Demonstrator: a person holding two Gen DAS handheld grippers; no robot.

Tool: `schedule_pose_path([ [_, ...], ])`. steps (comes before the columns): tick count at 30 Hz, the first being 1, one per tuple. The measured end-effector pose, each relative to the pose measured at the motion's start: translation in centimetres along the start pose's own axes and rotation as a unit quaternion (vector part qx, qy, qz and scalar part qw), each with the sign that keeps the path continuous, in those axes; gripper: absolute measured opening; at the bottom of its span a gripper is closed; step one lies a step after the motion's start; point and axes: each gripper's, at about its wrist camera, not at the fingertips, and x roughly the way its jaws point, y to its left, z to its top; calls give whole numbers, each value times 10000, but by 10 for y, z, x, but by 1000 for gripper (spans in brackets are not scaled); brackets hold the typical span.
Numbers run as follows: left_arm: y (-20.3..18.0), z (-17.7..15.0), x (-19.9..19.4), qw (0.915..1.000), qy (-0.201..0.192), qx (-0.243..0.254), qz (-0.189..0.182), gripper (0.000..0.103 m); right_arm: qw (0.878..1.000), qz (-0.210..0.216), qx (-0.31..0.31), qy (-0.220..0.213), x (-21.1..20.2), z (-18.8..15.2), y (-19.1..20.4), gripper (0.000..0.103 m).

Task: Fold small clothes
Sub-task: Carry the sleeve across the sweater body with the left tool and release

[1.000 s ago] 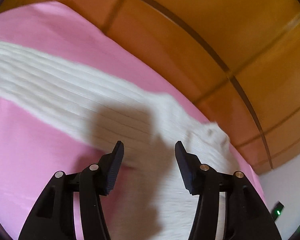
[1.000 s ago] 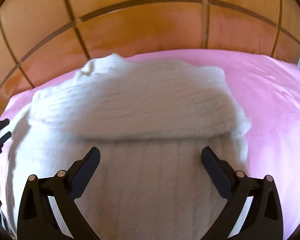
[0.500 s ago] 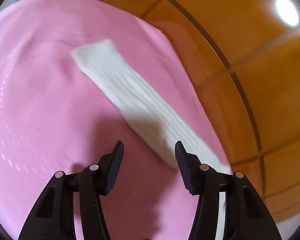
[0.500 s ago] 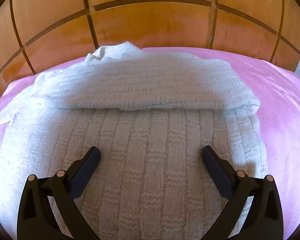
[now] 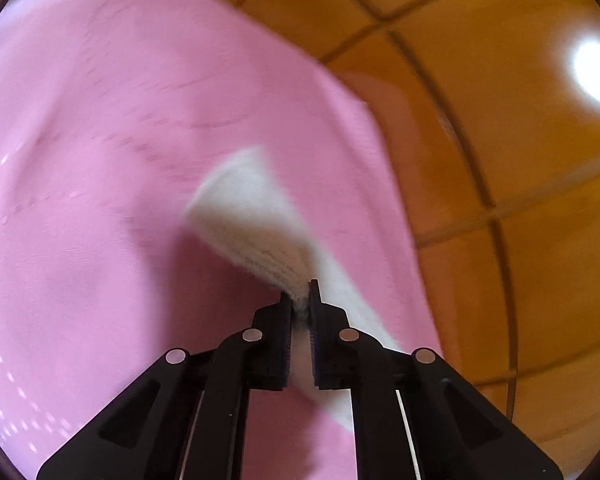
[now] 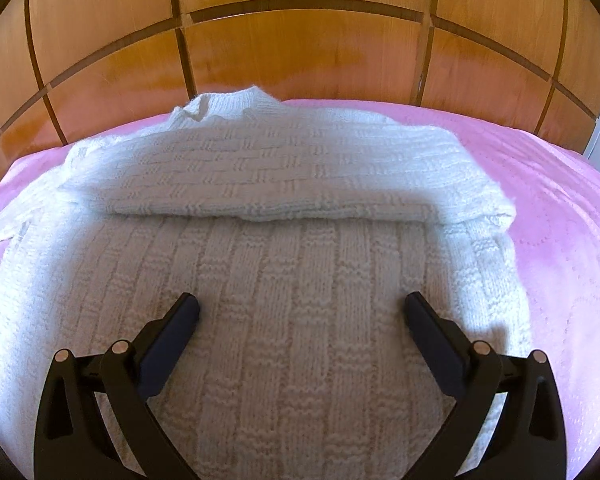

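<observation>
where the left wrist view looks down, the left tool (image 5: 300, 300) is seen clamped on a white knit sleeve (image 5: 252, 216), lifted above the pink bedspread (image 5: 80, 200). from the right wrist view, the right tool (image 6: 302, 308) is held wide apart over the white knit sweater (image 6: 284, 264), spread on the bedspread with one sleeve folded across, before the wooden headboard (image 6: 300, 52).

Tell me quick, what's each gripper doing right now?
Left gripper: closed on the white sweater sleeve.
Right gripper: open, holding nothing, fingers over the sweater body.
</observation>
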Motion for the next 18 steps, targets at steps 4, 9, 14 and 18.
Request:
schedule_pose_path([
  [4, -53, -29, -9, 9954, 142, 715, -620, 6, 10000, -28, -12, -5, -1, 0, 1, 101],
  [9, -125, -88, -5, 9790, 427, 1718, -1015, 6, 10000, 14, 23, -18, -2, -1, 0, 101],
  [14, -170, -160, 12, 9577, 950, 2451, -1169, 6, 10000, 65, 50, -36, -2, -1, -2, 101],
  [18, -191, -204, 35, 9443, 1360, 2767, -1150, 6, 9999, 107, 55, -46, -2, -1, -5, 101],
])
